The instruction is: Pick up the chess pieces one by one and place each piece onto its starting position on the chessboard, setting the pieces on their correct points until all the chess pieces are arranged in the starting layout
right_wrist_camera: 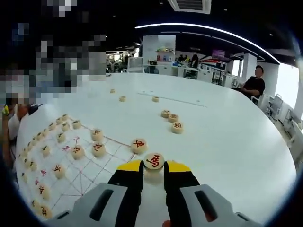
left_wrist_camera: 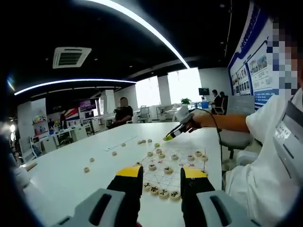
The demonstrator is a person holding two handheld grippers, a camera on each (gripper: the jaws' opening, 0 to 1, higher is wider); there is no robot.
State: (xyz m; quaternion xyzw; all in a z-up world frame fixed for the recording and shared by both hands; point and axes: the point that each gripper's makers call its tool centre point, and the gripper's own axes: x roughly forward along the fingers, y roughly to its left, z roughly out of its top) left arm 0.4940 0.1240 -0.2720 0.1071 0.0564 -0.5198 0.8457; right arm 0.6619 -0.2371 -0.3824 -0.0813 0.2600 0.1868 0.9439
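A red-marked chess piece (right_wrist_camera: 154, 161) is pinched between the right gripper (right_wrist_camera: 154, 166) fingers just off the chessboard (right_wrist_camera: 85, 175) edge, the board lying leftward, while the left gripper (left_wrist_camera: 162, 173) is held spread above the board.

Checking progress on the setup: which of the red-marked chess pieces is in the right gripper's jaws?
The red-marked piece at the right gripper tips, sitting between its yellow-tipped jaws. Other loose pieces, like the trio farther out on the table, lie apart from it.
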